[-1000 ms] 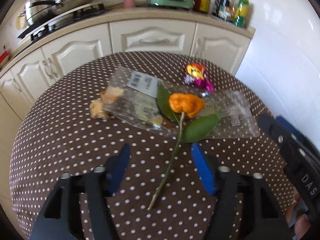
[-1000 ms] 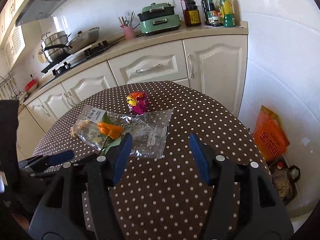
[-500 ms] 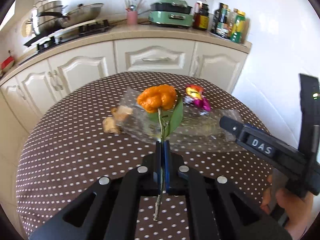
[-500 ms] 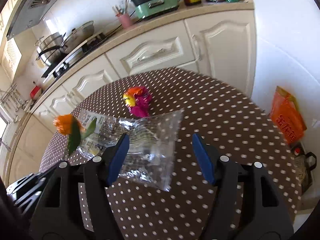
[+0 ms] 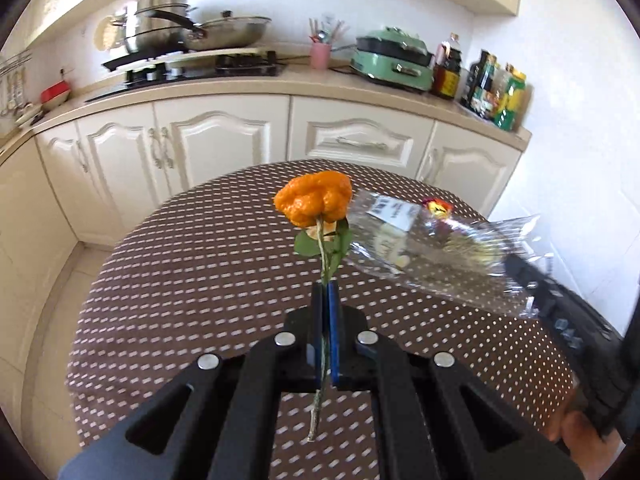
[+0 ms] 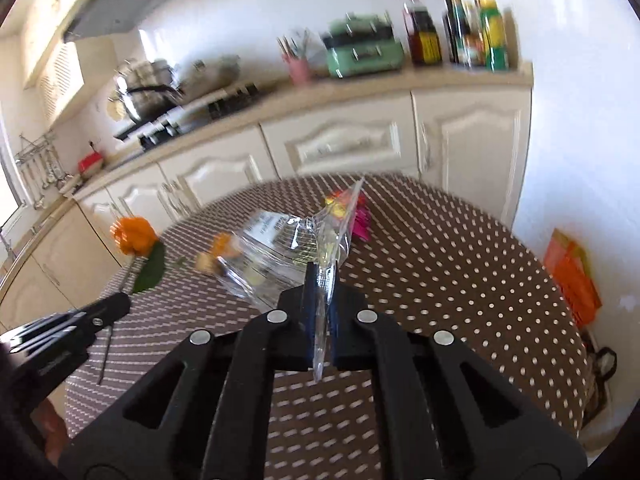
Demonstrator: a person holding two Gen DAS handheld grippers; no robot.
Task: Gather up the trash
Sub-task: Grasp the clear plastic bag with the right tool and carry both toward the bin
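Jaws of the left gripper (image 5: 327,292) clamp the stem of the orange flower (image 5: 314,204), lifted above the dotted table (image 5: 200,280). Beside it, the right gripper (image 6: 320,276) pinches the clear plastic bag (image 6: 280,252) off the table. Farther across the table lies a pink-and-yellow wrapper (image 6: 356,216).

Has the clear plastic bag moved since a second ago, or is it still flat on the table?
Yes. The clear plastic bag is pinched in the right gripper and its near edge is lifted off the dotted tablecloth, no longer lying flat.
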